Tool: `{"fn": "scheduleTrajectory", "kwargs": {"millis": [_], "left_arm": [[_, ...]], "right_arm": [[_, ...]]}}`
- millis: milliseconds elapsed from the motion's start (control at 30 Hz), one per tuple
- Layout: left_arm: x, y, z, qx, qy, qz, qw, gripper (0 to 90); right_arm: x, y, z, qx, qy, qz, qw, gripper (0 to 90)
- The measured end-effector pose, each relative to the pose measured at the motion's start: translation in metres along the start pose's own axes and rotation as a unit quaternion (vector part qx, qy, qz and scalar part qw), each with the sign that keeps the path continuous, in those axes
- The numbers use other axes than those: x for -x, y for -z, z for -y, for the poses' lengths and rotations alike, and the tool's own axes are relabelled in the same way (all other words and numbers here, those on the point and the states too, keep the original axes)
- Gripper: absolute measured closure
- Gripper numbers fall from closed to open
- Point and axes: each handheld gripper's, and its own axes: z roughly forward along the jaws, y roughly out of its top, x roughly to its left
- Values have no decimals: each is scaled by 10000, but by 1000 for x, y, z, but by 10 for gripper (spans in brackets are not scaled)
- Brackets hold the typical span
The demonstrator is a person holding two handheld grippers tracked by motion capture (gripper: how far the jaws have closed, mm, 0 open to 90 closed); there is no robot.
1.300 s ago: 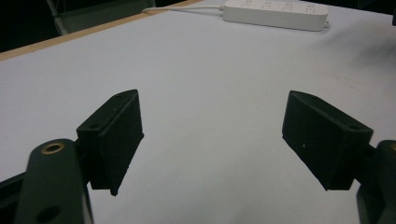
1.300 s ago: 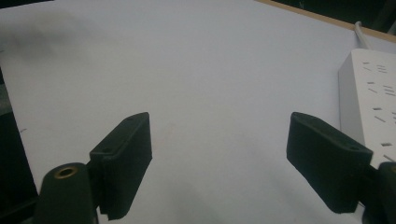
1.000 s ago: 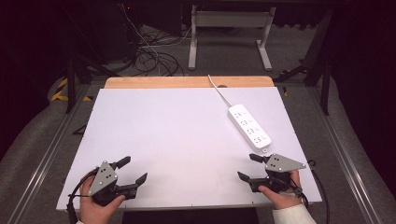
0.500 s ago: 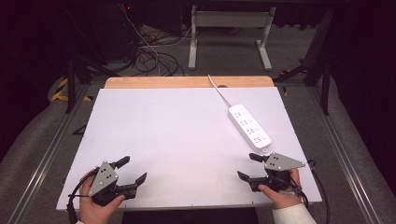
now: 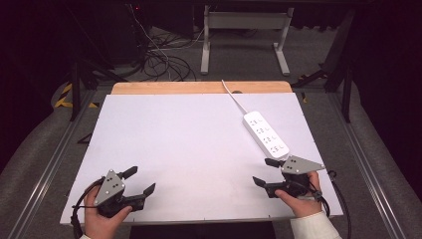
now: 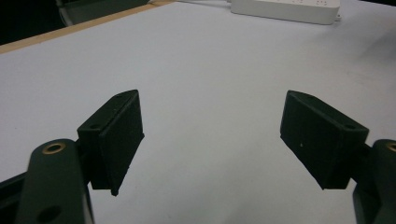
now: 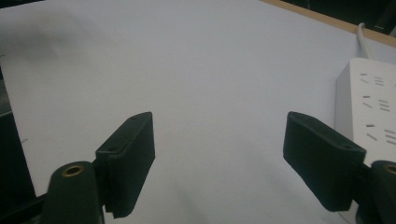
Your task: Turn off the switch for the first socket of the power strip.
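Observation:
My left gripper rests near the front left corner of the white table sheet, held in a hand, its jaws wide open with nothing between them. At the front right, another hand holds my right gripper, which points left across the sheet. Its jaws have just been closing a little but still stand wide apart over bare sheet. A white power strip lies just beyond the right gripper, and its near end shows beside the right jaw.
The power strip's white cable runs to the wooden far edge of the table. Beyond the table stand metal table legs and tangled black cables on the floor. Metal rails run along both sides.
The right gripper has edged slightly toward the power strip. The left gripper has stayed where it was.

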Motion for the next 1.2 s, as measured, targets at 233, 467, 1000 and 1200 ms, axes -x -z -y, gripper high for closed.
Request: {"fn": "scheduleTrajectory", "kwargs": {"millis": [233,467,1000,1200], "left_arm": [[0,0,0,4,3,-10,10000,217],[0,1,0,-1,-29,-34,10000,218],[2,1,1,-16,-44,-27,10000,217],[2,1,1,-55,-93,-54,9999,218]], "right_arm": [[6,0,-12,57,-10,13,10000,228],[11,-1,-21,91,-24,0,10000,213],[26,-2,-42,-3,-244,46,9997,205],[36,0,-59,-125,-113,74,9998,359]]}}
